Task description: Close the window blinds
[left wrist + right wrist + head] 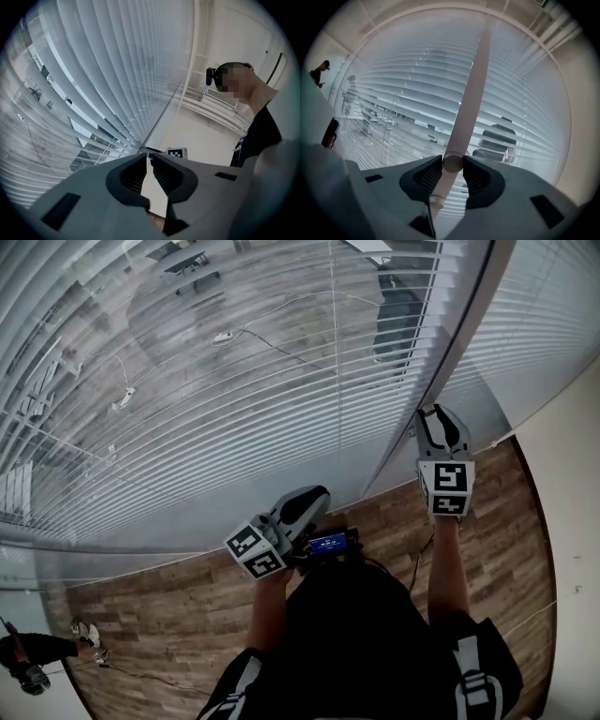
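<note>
The window blinds [234, 381] hang in front of me, with pale horizontal slats tilted enough that the outside shows between them. They also fill the left gripper view [93, 84] and the right gripper view [417, 84]. A long pale tilt wand [459, 343] hangs down the blinds' right side. My right gripper [429, 413] is shut on the wand [464, 112], whose lower end sits pinched between the jaw tips [453, 163]. My left gripper [314, 495] is held lower and to the left, away from the blinds. Its jaws [149, 157] are shut with nothing between them.
A wooden floor [169, 606] runs below the window. A white wall [572, 484] stands at the right. A small device with a blue screen [330, 542] sits at my waist. Another person [28, 657] is at the lower left.
</note>
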